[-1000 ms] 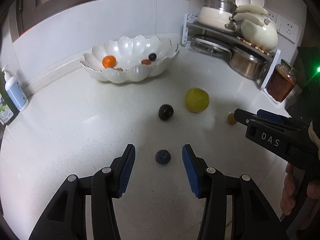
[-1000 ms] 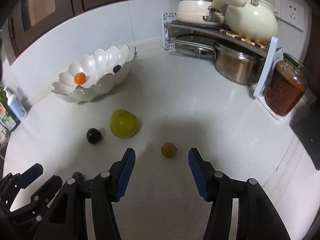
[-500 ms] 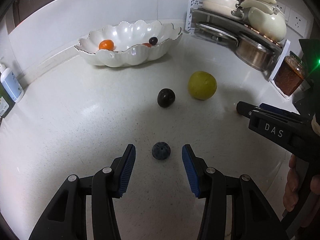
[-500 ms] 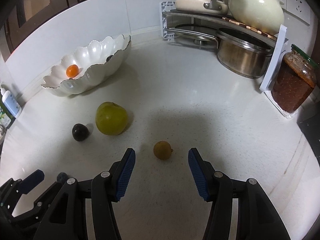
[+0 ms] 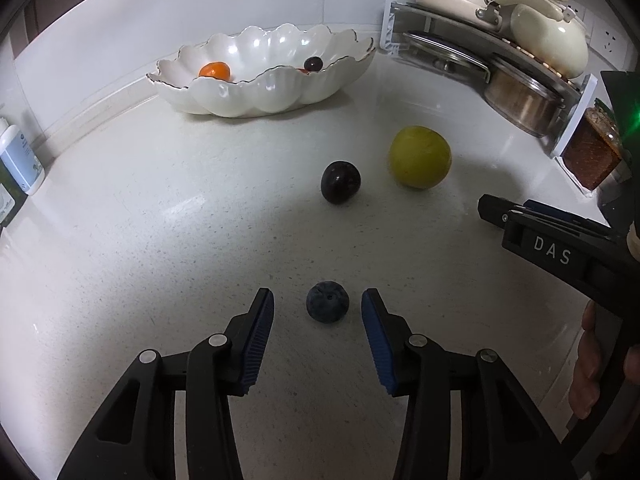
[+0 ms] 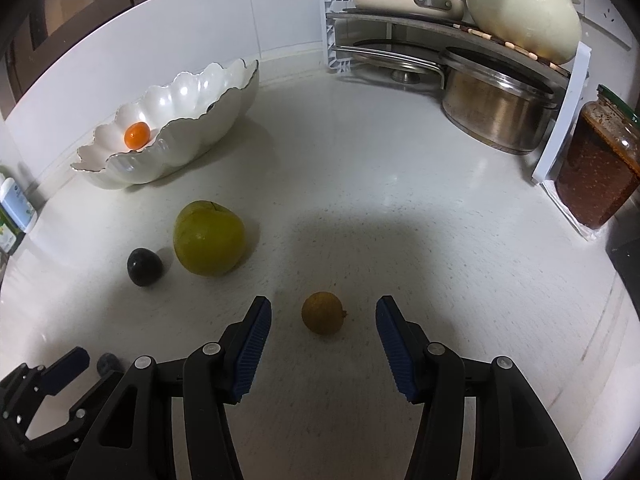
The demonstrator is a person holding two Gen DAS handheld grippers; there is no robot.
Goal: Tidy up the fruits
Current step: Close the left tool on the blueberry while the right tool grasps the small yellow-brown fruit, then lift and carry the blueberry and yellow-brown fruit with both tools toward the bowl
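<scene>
The left gripper (image 5: 318, 308) stood with its fingers spread wide, and a blueberry (image 5: 327, 302) lay on the white countertop (image 5: 160, 240) between the blue pads, touching neither; at 12 o'clock from the berry sat a dark plum (image 5: 340, 182), and at 1 o'clock from it a green apple (image 5: 420, 157), the two near each other but apart; farther off, at 11 o'clock, the scalloped white bowl (image 5: 256, 92) rested by the backsplash, holding a small orange (image 5: 215, 70) at its left end and a dark grape (image 5: 313, 63) toward its right.

The right gripper (image 6: 323, 318) was likewise spread open, with a small brown longan (image 6: 322, 313) on the counter between its pads, clear of both; at 10 o'clock from the longan was the green apple (image 6: 209, 237), with the dark plum (image 6: 145, 267) just beside it at the apple's 8 o'clock; the bowl (image 6: 188, 136) lay beyond at 11 o'clock, the orange (image 6: 137, 135) showing in it.

At 2 o'clock in the right wrist view a steel pot (image 6: 496, 116) sat under a corner rack (image 6: 340, 40), with a jar of red-brown preserve (image 6: 592, 168) at 3 o'clock beside it.
</scene>
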